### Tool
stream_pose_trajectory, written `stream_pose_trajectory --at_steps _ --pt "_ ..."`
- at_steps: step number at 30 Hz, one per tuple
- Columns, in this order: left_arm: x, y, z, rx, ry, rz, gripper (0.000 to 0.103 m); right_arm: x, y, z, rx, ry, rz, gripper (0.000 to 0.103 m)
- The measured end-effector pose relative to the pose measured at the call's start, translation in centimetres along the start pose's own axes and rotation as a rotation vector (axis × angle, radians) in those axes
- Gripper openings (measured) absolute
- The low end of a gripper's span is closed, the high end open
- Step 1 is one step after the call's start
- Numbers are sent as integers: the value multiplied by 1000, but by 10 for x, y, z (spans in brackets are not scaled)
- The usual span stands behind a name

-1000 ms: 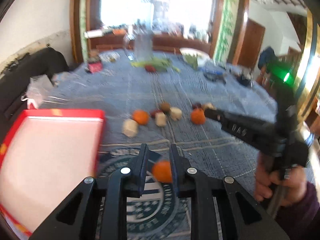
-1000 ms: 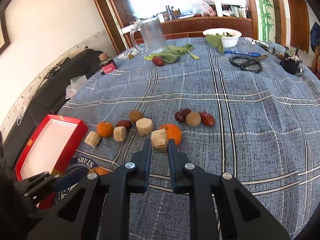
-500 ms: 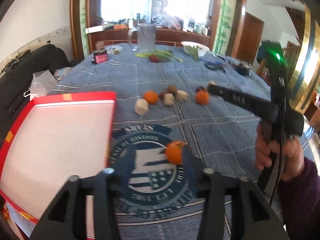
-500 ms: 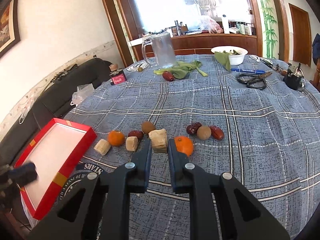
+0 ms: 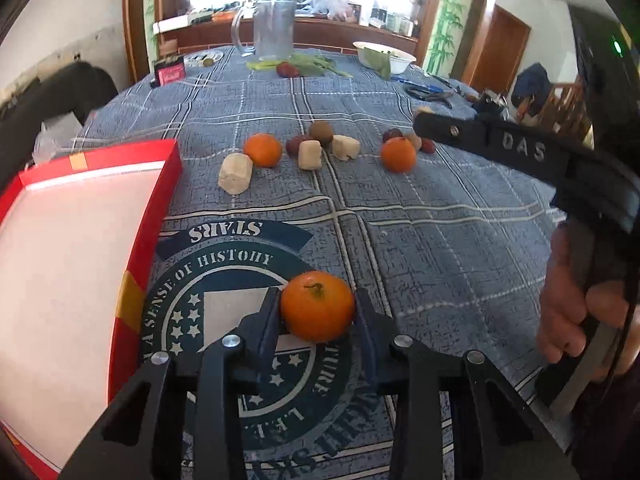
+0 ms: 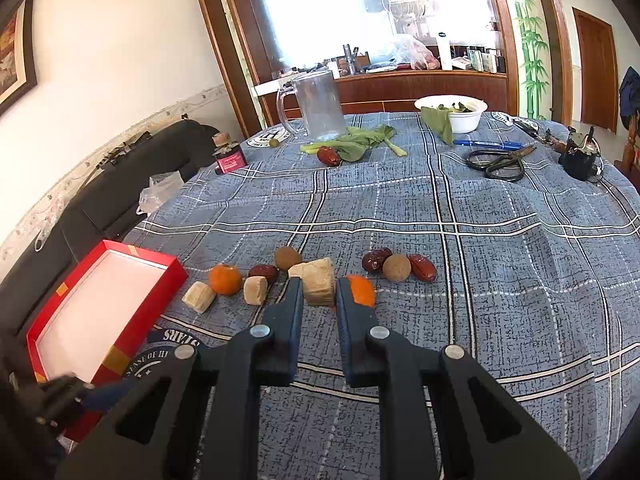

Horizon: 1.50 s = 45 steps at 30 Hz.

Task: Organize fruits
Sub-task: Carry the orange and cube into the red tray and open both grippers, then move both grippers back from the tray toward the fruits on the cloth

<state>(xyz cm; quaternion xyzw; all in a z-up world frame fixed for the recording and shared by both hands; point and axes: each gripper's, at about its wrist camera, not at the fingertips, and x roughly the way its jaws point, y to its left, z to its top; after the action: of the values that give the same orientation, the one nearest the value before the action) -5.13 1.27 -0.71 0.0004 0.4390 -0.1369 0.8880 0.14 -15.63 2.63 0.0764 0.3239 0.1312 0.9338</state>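
Note:
My left gripper [image 5: 316, 312] is shut on an orange tangerine [image 5: 317, 306], held above the round emblem on the blue cloth, just right of the red box [image 5: 60, 248]. My right gripper [image 6: 317, 293] is shut on a pale beige chunk [image 6: 318, 286] and holds it over the fruit row. On the cloth lie two more tangerines [image 6: 225, 279] [image 6: 362, 290], beige chunks [image 6: 199, 297] [image 6: 255, 290], red dates [image 6: 424, 267] and brown round fruits [image 6: 397, 267]. The right gripper also shows in the left wrist view [image 5: 418, 124].
The red box [image 6: 100, 304] with a white inside sits at the table's left edge. At the far side stand a glass mug [image 6: 320, 106], green leaves [image 6: 356, 142], a white bowl [image 6: 456, 114], scissors [image 6: 500, 162] and a pen [image 6: 488, 145]. A dark sofa [image 6: 132, 176] lies left.
My left gripper, blurred and wide apart half a second ago, now stands closed on the tangerine and steady. My right gripper has lifted a little with the beige chunk.

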Motion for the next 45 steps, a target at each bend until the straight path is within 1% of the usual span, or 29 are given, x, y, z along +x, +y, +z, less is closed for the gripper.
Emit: stream_pose_trajectory --at_steps 3,6,9,12,14,16,17,19,20,21,22,24,25,26,28,30,32,34,36,38,39,40,42,43,45 --pt "-1 -3 -1 7 -4 8 34 2 0 -1 -1 8 2 18" --pt "-15 -3 -3 2 -38 13 34 3 0 -1 0 13 -1 18" --pt "-47 2 -1 -3 -116 6 34 1 -1 -1 -7 -1 -5 18" --pt "-87 21 -2 -29 -211 35 34 -1 -1 -1 -14 -21 -8 18" --pt "-108 41 -7 -52 -263 81 34 -1 -1 -2 -23 -30 -29 18" --pt "-120 60 -13 -76 -277 143 34 0 -1 -3 -27 -26 -40 18" --pt "-124 75 -19 -97 -279 186 34 1 0 -4 -32 -21 -48 18" --pt "-126 95 -27 -113 -265 254 34 1 3 -5 -43 -18 -61 18" --pt "-124 105 -32 -119 -245 297 34 0 6 -5 -46 -18 -64 18" --pt "-121 114 -35 -131 -228 325 34 0 9 -5 -45 -13 -55 18" --pt "-116 122 -37 -145 -209 345 34 0 15 -6 -41 8 -28 18" --pt "-110 142 -44 -188 -169 366 34 -1 36 -8 -51 37 28 18" --pt "-110 147 -49 -206 -162 373 34 -2 56 -10 -75 49 66 18" --pt "-111 154 -52 -221 -159 383 34 -2 68 -12 -88 59 95 18" --pt "-112 159 -53 -227 -157 403 35 -1 114 -18 -139 84 198 18" --pt "-110 165 -53 -234 -152 416 35 0 150 -24 -187 107 267 18" --pt "-109 169 -59 -238 -147 424 35 4 190 -32 -243 151 336 18" --pt "-105 174 -64 -241 -134 426 36 13 221 -43 -288 193 352 18" --pt "-101 177 -67 -243 -127 433 36 24 237 -53 -322 229 327 18" --pt "-100 175 -67 -227 -128 451 41 35 248 -65 -339 277 298 18" --pt "-101 175 -67 -226 -131 460 51 40 250 -68 -339 297 289 19" --pt "-103 176 -67 -230 -140 472 62 46 251 -70 -341 335 272 19" --pt "-109 178 -67 -234 -173 503 70 48 249 -72 -344 363 254 19" --pt "-112 178 -67 -234 -184 519 72 45 247 -70 -346 360 245 19" --pt "-120 181 -67 -242 -212 547 74 37 242 -64 -337 338 259 19"
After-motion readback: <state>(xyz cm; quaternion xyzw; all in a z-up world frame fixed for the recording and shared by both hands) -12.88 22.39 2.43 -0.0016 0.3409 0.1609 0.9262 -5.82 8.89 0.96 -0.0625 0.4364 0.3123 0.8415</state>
